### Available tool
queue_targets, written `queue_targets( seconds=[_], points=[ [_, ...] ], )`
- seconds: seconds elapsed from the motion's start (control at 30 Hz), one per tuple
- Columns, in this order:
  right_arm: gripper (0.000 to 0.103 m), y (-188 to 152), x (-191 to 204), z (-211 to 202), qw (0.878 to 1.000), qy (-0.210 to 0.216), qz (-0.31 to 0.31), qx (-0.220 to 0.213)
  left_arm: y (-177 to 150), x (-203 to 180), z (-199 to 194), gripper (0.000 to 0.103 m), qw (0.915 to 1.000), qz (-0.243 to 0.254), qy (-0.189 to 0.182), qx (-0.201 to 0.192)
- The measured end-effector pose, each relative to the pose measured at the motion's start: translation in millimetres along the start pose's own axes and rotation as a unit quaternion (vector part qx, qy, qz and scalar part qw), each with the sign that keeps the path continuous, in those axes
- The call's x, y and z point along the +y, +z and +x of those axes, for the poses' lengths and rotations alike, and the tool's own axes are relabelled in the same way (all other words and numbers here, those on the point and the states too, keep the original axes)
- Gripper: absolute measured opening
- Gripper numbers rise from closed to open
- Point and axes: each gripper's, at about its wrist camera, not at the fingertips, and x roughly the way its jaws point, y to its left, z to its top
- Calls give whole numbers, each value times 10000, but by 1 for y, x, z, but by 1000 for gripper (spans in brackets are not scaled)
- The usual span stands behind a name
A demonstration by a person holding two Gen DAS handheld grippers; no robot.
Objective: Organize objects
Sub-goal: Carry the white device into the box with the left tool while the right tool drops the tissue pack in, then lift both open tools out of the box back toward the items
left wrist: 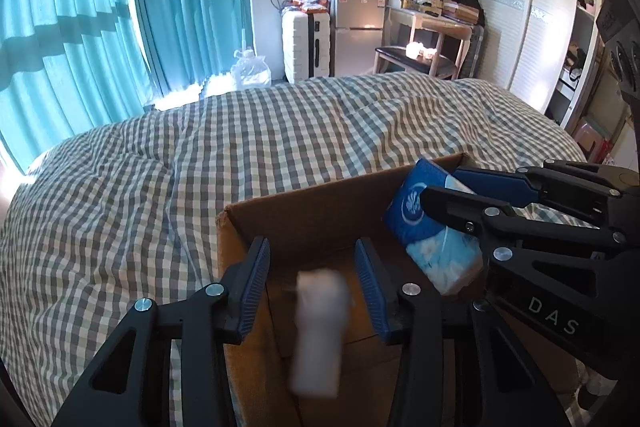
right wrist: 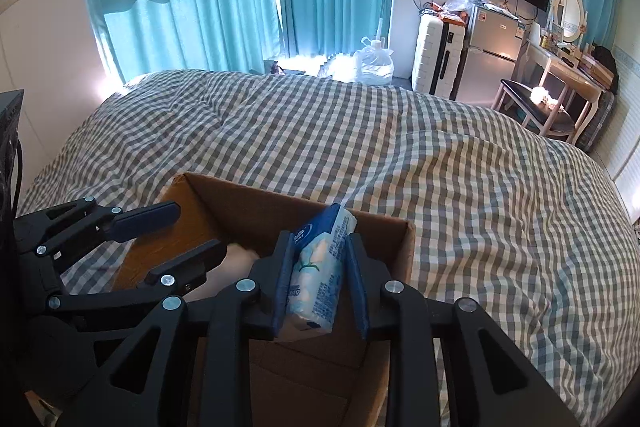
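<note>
An open cardboard box (left wrist: 288, 215) (right wrist: 260, 203) sits on the checked bed. My left gripper (left wrist: 312, 259) is open above the box. A white, blurred cylinder-shaped object (left wrist: 318, 331) is in mid-air between and below its fingers, inside the box; it shows pale in the right wrist view (right wrist: 236, 259). My right gripper (right wrist: 320, 247) (left wrist: 440, 183) is shut on a blue and white tissue pack (right wrist: 320, 267) (left wrist: 432, 239), held over the box's right side.
The grey and white checked duvet (left wrist: 280, 131) covers the bed. Turquoise curtains (left wrist: 100, 7) hang at the left. A white suitcase (left wrist: 306, 45), a small fridge (left wrist: 358, 27), a desk with chair (left wrist: 424, 43) and a wardrobe (left wrist: 532, 27) stand beyond the bed.
</note>
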Motion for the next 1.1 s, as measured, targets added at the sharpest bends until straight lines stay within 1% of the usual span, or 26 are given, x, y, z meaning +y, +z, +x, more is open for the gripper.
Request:
queue_targets(
  seconds=[0.07, 0.1, 0.13, 0.17, 0.2, 0.27, 0.47, 0.6, 0.67, 0.77, 0.87, 1.0, 1.1],
  points=[
    [30, 0, 0, -6, 10000, 3, 76, -56, 1, 1, -1, 48, 10000, -24, -39, -32],
    [40, 1, -1, -9, 9999, -12, 109, -90, 1, 1, -2, 50, 10000, -29, -60, -34],
    [49, 2, -3, -14, 9997, -51, 174, -164, 1, 1, -4, 54, 10000, -33, -63, -41],
    [52, 3, -4, -19, 9995, -63, 219, -208, 1, 1, -6, 60, 10000, -28, -59, -51],
    [52, 4, -6, -25, 9993, -63, 261, -253, 1, 1, -10, 64, 10000, -16, -56, -58],
    [52, 7, -11, -43, 9987, -73, 340, -370, 1, 0, -19, 79, 10000, -5, -56, -70],
    [55, 18, -23, -107, 9974, -34, 298, -657, 10, 7, -61, 80, 9997, 0, 24, -263],
    [55, 13, -34, -159, 9958, -419, -15, -814, 8, 10, -100, 80, 9983, 116, 290, -484],
    [55, 6, -43, -185, 9939, -628, -21, -909, 7, 13, -121, 80, 9975, 162, 342, -594],
    [55, -9, -61, -225, 9913, -802, 147, -1029, 1, 18, -151, 80, 9964, 135, 455, -702],
    [55, -29, -71, -258, 9890, -977, 173, -1094, -9, 20, -177, 80, 9954, 104, 559, -776],
    [55, -59, -71, -282, 9882, -1075, 158, -1081, -31, 17, -200, 80, 9946, 165, 610, -826],
    [55, -88, -65, -289, 9898, -1015, 156, -984, -54, 10, -207, 80, 9947, 158, 662, -771]
  ],
)
